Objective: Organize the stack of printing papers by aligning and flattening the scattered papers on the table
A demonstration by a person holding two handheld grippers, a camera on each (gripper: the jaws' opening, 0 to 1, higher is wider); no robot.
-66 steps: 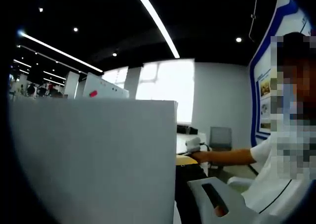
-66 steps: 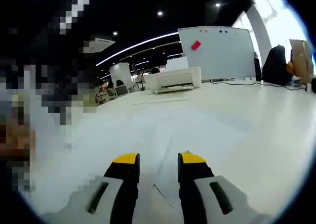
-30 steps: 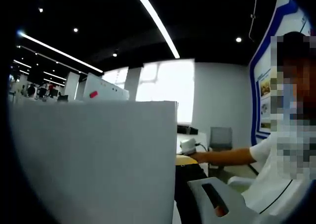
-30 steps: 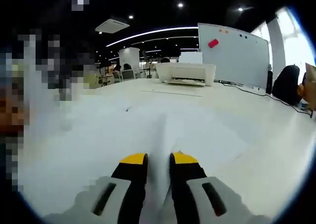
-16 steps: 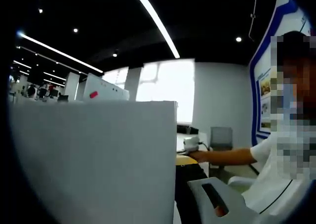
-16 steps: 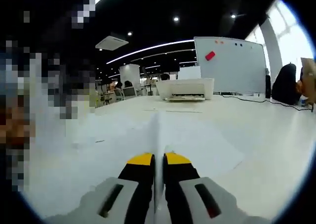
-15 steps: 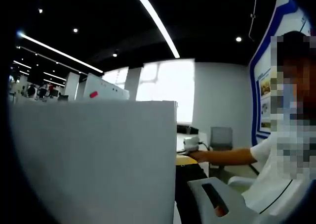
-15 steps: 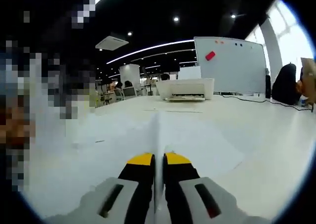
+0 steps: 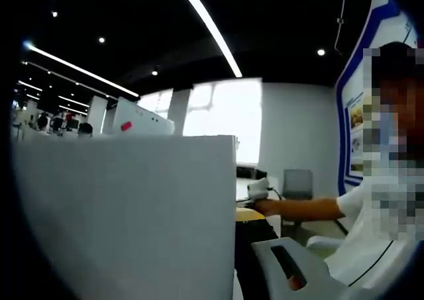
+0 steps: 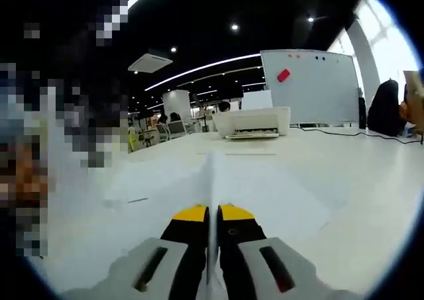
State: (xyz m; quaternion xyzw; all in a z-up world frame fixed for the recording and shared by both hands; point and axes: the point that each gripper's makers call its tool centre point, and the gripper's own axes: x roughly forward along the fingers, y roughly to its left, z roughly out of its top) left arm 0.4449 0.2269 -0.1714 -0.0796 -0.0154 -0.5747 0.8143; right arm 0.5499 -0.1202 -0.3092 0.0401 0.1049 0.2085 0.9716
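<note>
A white stack of printing paper [image 9: 126, 214] stands upright close to the left gripper view's camera and covers its left and middle. My left gripper [image 9: 237, 215] is shut on the stack; its right jaw with a yellow tip lies against the paper's right edge, and the paper hides the other jaw. In the right gripper view, my right gripper [image 10: 212, 214] is shut on a white sheet [image 10: 271, 187] that lies on the table [image 10: 371, 181]. The sheet rises as a thin ridge between the yellow fingertips [image 10: 191, 214].
A white printer [image 10: 255, 122] sits far back on the table, with a whiteboard [image 10: 311, 85] behind it. A person in a white shirt [image 9: 371, 247] is at the right of the left gripper view, arm [image 9: 298, 208] reaching inward. A grey chair [image 9: 296, 184] stands behind.
My right gripper's jaws closed from apart onto the sheet and drew it up into a ridge. The left gripper and its upright stack have barely moved.
</note>
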